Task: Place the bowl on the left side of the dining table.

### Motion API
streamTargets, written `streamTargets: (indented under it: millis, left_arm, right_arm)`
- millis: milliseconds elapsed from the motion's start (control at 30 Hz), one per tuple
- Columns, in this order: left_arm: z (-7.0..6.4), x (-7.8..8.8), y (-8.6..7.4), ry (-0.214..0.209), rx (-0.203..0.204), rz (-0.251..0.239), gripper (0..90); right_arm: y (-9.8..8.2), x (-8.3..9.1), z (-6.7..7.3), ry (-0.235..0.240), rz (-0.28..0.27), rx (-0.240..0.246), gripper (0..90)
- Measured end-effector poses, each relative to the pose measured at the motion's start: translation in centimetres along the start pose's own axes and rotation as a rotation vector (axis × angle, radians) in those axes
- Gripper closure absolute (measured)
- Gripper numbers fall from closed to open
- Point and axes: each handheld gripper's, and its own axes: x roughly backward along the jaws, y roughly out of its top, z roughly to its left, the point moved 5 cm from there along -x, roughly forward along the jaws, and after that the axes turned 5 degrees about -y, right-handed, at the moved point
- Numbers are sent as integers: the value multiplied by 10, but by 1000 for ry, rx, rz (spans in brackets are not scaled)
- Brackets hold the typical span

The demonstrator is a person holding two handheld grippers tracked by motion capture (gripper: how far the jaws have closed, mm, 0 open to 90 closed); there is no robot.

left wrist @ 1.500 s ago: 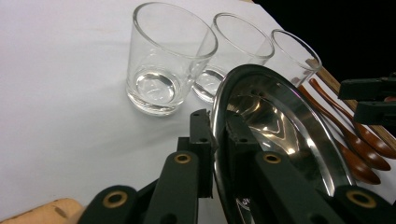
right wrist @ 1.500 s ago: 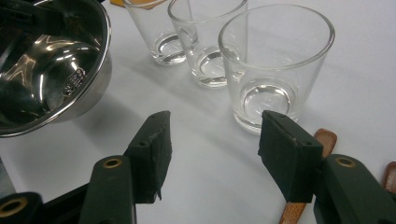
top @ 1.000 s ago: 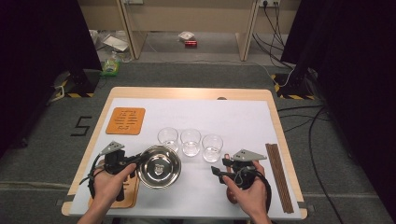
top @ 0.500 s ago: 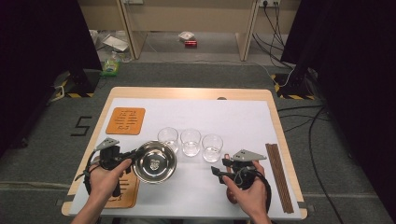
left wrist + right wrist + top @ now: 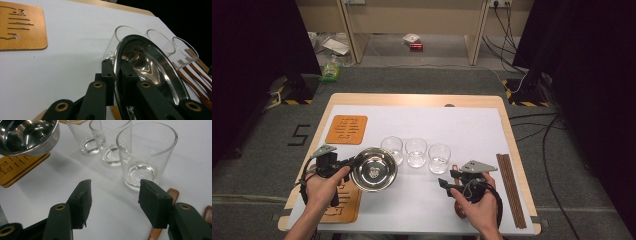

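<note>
Your left gripper [image 5: 346, 163] pinches the rim of a steel bowl [image 5: 374, 169], carrying it clear of the white table cover [image 5: 462, 125], tilted, just in front of a row of three empty glasses. In the left gripper view the two black jaws are clamped on the thin rim [image 5: 115, 65], one pad inside and one outside. Your right gripper [image 5: 451, 179] hovers with its jaws wide apart and nothing between them, low over the table near the right-hand glass [image 5: 145, 152].

The hold is a narrow one on smooth metal, so the bowl could pivot or slip out if you swing it quickly. It also hangs just beside the nearest glass [image 5: 392, 148]; a drift forward could knock that glass over and into its neighbours. The right gripper's open jaws sit near the right-hand glass, and a careless push could nudge it.

The wooden mat [image 5: 343, 202] under your left hand is largely covered by your arm and the bowl, so how much room it offers is hard to judge. A second mat [image 5: 346, 129] lies beyond. The brown sticks [image 5: 510, 187] at the right edge are too small to identify.
</note>
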Motion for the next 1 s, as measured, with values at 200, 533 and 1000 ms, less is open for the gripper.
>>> streamTargets:
  millis: [200,533,1000]
  left_arm:
    - [6,-3,2,10,6,-7,829]
    - [14,-5,7,24,10,-20,829]
    - [28,-4,16,39,37,-35,829]
  right_arm:
    - [0,0,0,0,1,1,442]
    - [-1,0,0,-1,1,0,442]
    - [-1,0,-1,-1,3,-1,443]
